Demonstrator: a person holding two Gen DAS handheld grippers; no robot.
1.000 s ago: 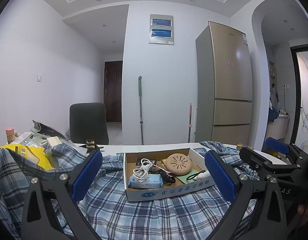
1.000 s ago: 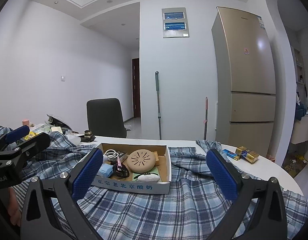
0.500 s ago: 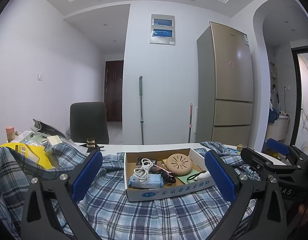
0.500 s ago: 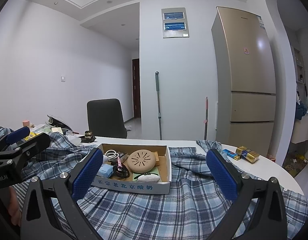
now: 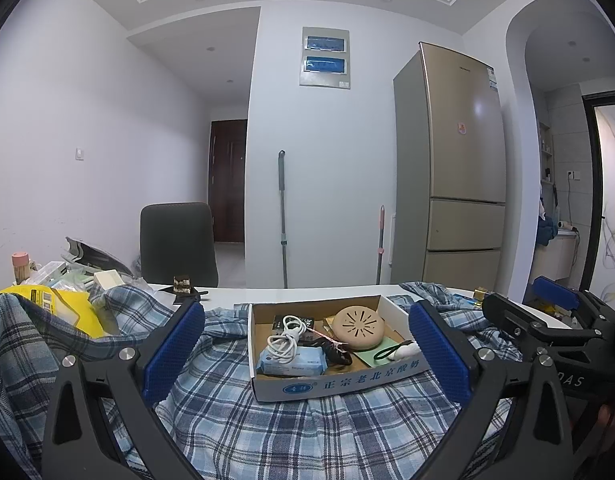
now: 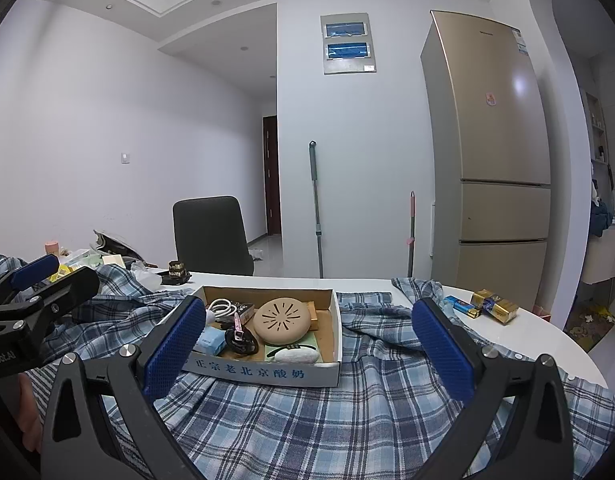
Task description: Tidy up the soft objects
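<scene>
A blue-and-white plaid shirt (image 6: 307, 420) is spread rumpled across the desk (image 6: 507, 336), its length running left to right. Both the left tongs (image 5: 305, 354) and right tongs (image 6: 307, 350) are held wide apart, empty.

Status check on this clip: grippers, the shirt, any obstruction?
Left gripper open, empty. Right gripper open, empty. Plaid shirt spread on the table, ungrasped. Cardboard box of small items sits on top of it.

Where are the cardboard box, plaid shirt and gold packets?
cardboard box (image 5: 339, 384), left wrist view, on its printed front wall.
plaid shirt (image 6: 307, 432), right wrist view, on the flat cloth in front of the box.
gold packets (image 6: 495, 306), right wrist view, on the nearest packet's top.
</scene>
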